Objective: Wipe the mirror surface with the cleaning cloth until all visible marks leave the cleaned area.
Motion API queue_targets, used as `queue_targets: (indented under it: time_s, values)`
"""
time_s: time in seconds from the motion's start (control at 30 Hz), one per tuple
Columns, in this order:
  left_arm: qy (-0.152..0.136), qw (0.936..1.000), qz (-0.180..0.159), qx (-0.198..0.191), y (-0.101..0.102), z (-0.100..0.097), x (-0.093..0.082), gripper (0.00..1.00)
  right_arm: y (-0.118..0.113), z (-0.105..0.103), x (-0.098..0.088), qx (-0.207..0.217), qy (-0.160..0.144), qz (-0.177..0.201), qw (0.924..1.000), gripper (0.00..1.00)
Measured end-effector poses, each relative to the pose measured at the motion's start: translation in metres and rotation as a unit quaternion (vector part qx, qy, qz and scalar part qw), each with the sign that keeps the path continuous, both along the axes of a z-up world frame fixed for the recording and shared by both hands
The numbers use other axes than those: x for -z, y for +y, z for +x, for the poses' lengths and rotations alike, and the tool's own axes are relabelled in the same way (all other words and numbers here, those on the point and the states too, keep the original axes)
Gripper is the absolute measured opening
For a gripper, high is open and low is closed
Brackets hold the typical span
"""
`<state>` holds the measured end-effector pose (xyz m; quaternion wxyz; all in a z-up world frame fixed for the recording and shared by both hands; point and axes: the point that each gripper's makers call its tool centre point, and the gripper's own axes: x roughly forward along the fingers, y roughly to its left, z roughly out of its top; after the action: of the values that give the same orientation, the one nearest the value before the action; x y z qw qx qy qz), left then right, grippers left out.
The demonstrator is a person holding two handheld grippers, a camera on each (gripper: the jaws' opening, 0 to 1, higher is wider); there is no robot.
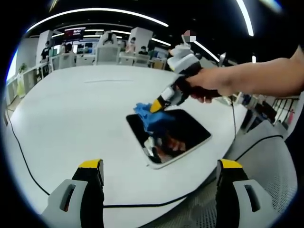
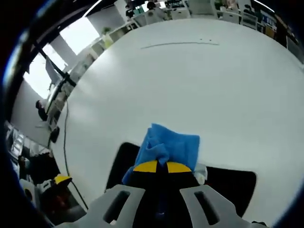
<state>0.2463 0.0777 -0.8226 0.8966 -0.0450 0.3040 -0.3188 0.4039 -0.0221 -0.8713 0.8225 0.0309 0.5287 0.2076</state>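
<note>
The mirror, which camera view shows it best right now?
The left gripper view. There the whole mirror lies flat on the white table, outline visible, with the right gripper pressing the blue cloth onto its far corner. In the right gripper view the mirror is a dark strip, largely hidden behind cloth and jaws.

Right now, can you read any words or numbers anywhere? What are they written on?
No text can be read for sure.
Screen far behind the white table: it has light marks on it, too small and blurred to read.
Mirror, blue cleaning cloth, right gripper and left gripper: no words, labels or numbers show on them.
</note>
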Motion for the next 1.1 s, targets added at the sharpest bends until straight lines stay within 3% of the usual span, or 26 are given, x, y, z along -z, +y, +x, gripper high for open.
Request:
queue_targets:
  time_s: [0.63,0.87,1.1]
  values:
    - [-0.002,1.0,0.001,-0.007,0.002,0.001,0.0,0.99,-0.001,-0.003,-0.003,-0.008,-0.037,0.029,0.9989,0.0]
    - [-0.002,0.9999,0.002,-0.01,0.004,0.002,0.0,0.99,-0.005,-0.004,-0.003,-0.03,-0.053,0.015,0.998,0.0]
    - [-0.002,1.0,0.004,-0.008,0.003,0.001,0.001,0.99,-0.017,-0.005,-0.003,-0.023,-0.051,0.014,0.9983,0.0]
